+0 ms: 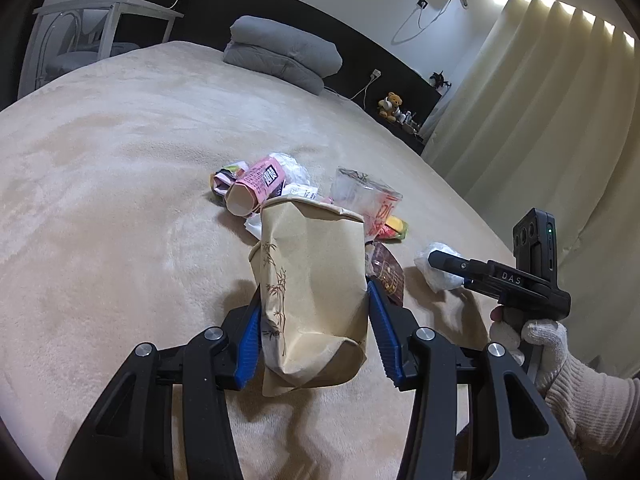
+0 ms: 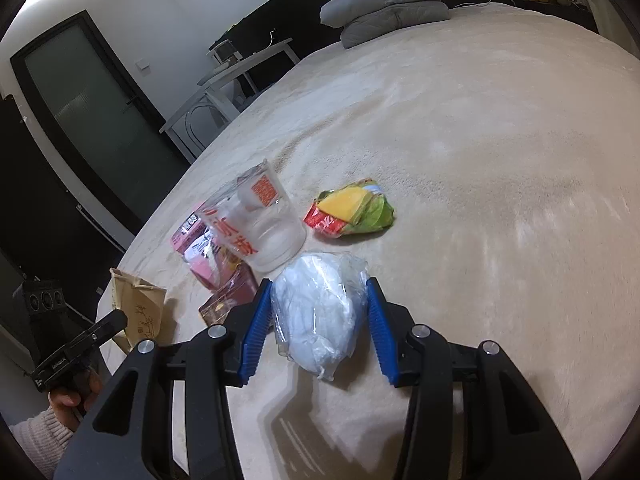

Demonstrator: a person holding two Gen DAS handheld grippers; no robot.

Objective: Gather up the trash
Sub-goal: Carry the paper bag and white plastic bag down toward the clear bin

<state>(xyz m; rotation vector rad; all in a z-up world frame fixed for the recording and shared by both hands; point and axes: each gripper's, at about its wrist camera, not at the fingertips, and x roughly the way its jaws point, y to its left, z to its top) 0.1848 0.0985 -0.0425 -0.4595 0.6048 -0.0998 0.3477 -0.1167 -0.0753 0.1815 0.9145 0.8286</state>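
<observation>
Trash lies in a heap on a beige bed. My left gripper (image 1: pixel 314 300) is shut on a crumpled tan paper cup (image 1: pixel 312 280) with a bamboo print, also seen in the right wrist view (image 2: pixel 138 308). My right gripper (image 2: pixel 320 304) is shut on a white crumpled plastic wad (image 2: pixel 320 308), also in the left wrist view (image 1: pixel 434 266). Beyond lie a clear plastic cup (image 2: pixel 256 224) with red print, a pink carton (image 1: pixel 256 188), a yellow-green-red wrapper (image 2: pixel 352 210) and a brown wrapper (image 1: pixel 386 272).
The beige bed cover (image 2: pixel 480 140) spreads all around. Folded grey bedding (image 1: pixel 280 54) lies by the black headboard. A white side table (image 1: pixel 100 24) stands far left, curtains (image 1: pixel 540 100) hang right, and a dark door (image 2: pixel 92 112) is beyond the bed edge.
</observation>
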